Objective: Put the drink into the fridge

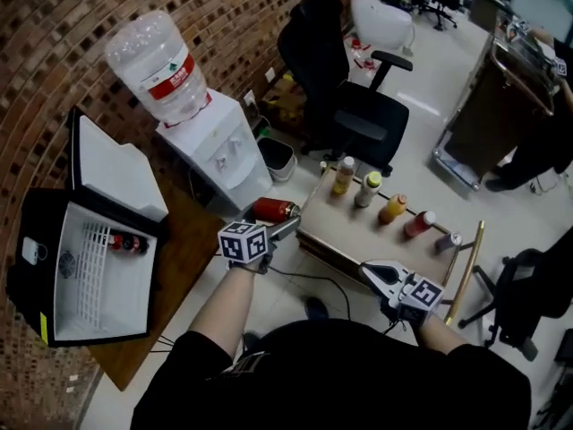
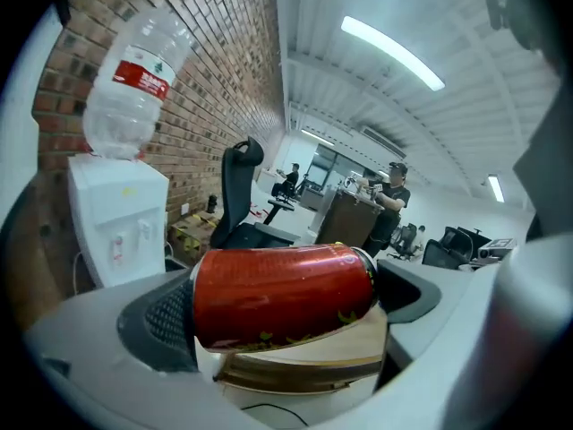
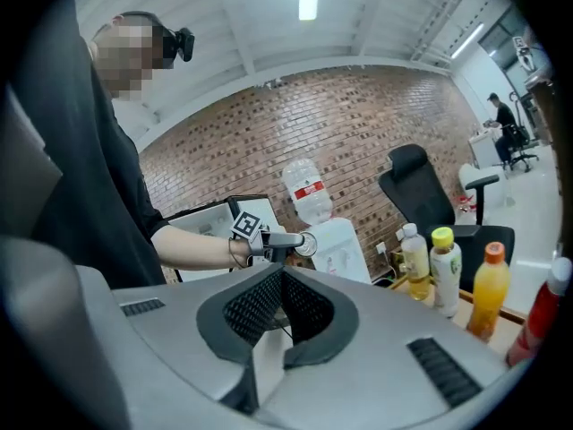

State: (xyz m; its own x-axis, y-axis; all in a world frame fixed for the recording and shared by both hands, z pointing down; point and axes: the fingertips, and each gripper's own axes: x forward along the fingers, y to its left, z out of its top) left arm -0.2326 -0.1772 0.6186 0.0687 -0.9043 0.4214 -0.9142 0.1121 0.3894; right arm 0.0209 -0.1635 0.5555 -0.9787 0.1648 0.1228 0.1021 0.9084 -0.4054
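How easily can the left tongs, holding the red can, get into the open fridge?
Probably easily. The fridge has its door open, its white basket holds only one dark bottle, and nothing shows between the opening and the left tongs with the red can.

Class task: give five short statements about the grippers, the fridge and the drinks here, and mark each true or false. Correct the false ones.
1. The left gripper holds a red can. True.
2. The fridge is closed. False: its door is swung up and open.
3. The right gripper grips an orange bottle. False: its jaws are shut on nothing.
4. Five bottles stand in a row on the low table. True.
5. The fridge has nothing in it. False: one drink lies inside, near the top edge.
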